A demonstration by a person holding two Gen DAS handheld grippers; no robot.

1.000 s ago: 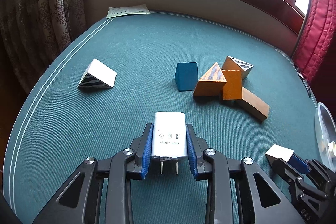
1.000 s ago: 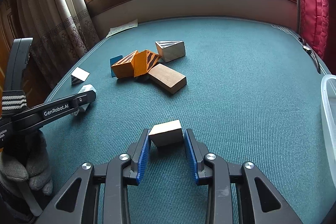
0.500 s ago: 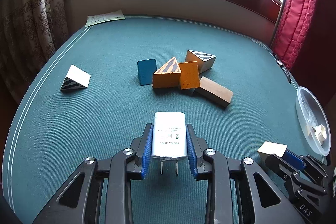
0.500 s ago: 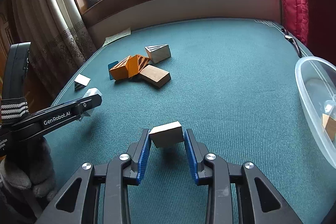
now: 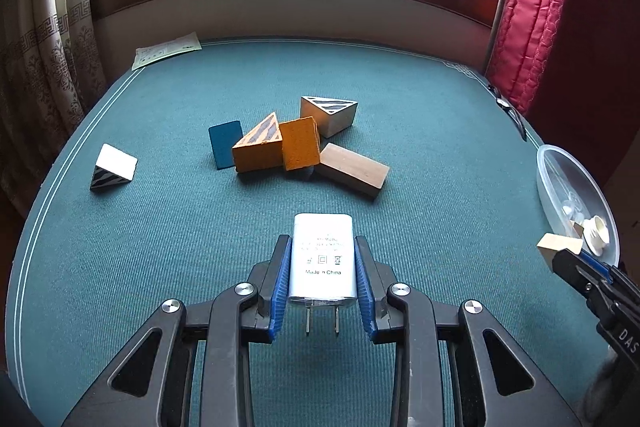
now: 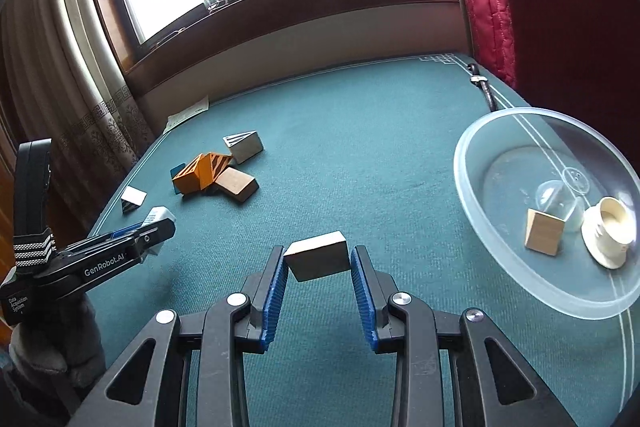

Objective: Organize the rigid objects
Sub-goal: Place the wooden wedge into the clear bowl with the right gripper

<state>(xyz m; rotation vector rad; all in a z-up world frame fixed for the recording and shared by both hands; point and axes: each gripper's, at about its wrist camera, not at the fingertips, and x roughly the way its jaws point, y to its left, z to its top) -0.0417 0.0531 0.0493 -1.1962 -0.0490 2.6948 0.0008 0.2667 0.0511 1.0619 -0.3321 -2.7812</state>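
My left gripper [image 5: 322,263] is shut on a white plug adapter [image 5: 323,259], held above the green cloth. My right gripper [image 6: 318,265] is shut on a pale wooden block [image 6: 318,259], held above the cloth just left of a clear plastic bowl [image 6: 500,287]. The bowl holds a small wooden block [image 6: 544,237] and a cream cap [image 6: 610,231]. In the left wrist view the right gripper [image 5: 568,259] with its block [image 5: 558,245] is at the bowl's [image 5: 550,187] near rim. A cluster of blocks lies mid-table: blue [image 5: 226,143], two orange [image 5: 280,147], a grey striped wedge [image 5: 330,113], a brown one [image 5: 352,174].
A white striped wedge [image 5: 114,167] lies apart at the left. A paper sheet [image 5: 168,49] lies at the far left corner. A dark strap [image 6: 484,89] lies by the far right edge. Curtains, a wall and a window ledge border the table.
Both grippers have swung to the right with their loads. The right gripper has risen and come up beside the bowl, which now fills the right of its view.
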